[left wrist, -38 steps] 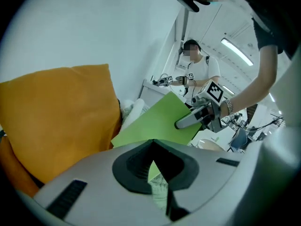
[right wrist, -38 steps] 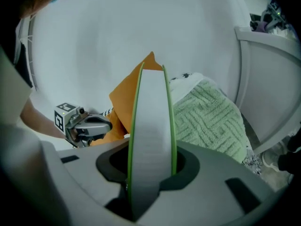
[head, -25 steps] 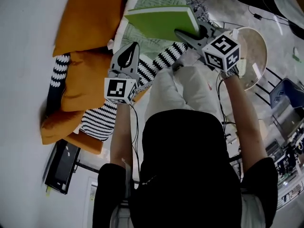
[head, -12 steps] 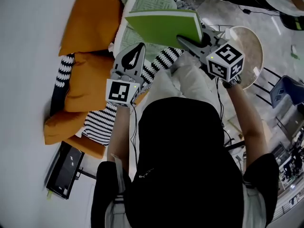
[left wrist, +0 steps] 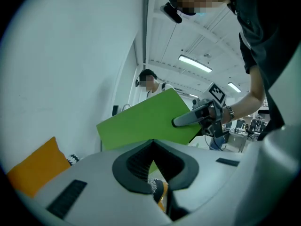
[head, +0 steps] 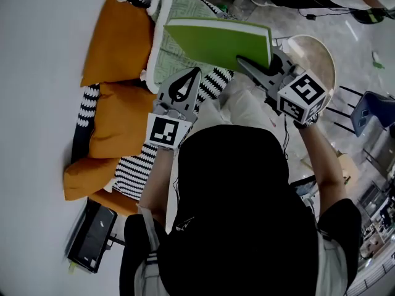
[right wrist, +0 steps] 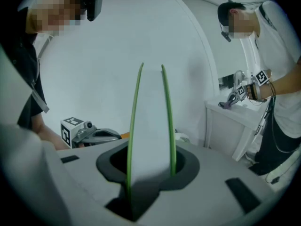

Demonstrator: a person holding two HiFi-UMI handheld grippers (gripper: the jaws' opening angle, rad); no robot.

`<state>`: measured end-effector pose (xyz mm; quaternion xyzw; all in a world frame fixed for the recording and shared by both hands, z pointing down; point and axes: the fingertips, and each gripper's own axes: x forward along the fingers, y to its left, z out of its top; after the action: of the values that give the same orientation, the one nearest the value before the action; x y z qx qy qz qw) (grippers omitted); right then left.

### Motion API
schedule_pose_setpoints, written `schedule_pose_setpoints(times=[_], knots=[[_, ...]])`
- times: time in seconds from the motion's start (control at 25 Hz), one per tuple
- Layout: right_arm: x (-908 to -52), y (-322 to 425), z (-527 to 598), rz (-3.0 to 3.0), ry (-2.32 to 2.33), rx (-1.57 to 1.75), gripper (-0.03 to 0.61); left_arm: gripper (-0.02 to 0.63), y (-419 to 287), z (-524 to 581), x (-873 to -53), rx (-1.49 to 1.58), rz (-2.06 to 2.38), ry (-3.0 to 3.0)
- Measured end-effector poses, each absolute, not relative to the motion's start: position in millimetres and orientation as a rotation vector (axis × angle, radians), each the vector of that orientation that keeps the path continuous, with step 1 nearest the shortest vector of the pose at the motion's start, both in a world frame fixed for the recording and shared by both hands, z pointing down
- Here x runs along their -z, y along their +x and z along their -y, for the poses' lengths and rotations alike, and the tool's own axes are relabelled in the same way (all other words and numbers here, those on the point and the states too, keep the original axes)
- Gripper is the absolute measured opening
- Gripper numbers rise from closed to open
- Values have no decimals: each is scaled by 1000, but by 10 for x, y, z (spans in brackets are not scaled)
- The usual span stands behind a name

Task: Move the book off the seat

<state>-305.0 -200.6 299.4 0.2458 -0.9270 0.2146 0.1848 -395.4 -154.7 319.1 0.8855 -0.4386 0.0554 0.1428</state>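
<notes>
— Striped sofa seat [head: 133, 165] first: what lies on it?
— On the black-and-white striped fabric sit orange fabric cushions [head: 120, 36] and a pale green patterned blanket [head: 176, 51].
— Where is the book?
— The bright green rectangular book [head: 219, 42] hangs tilted in the air above the blanket, clear of the seat. The right gripper [head: 245, 62] has its fingers clamped on one edge, with green covers and white pages between them.
— And the left gripper [head: 194, 73]?
— Its fingers are pressed together on nothing, just beside the book, over the striped fabric. A round pale side table [head: 321, 54] stands beyond the right hand.
</notes>
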Motion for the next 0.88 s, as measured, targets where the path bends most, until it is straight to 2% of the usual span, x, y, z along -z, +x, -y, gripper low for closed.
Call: schedule_pose_setpoints(times=[0.52, 0.88], knots=[[-2701, -2066, 1824, 2568, 1006, -597, 133, 9, -3141, 1742, -2776, -126, 1009, 2738], [-2729, -974, 1370, 2519, 1243, -656, 133, 9, -2065, 1484, -2665, -143, 824, 2827]])
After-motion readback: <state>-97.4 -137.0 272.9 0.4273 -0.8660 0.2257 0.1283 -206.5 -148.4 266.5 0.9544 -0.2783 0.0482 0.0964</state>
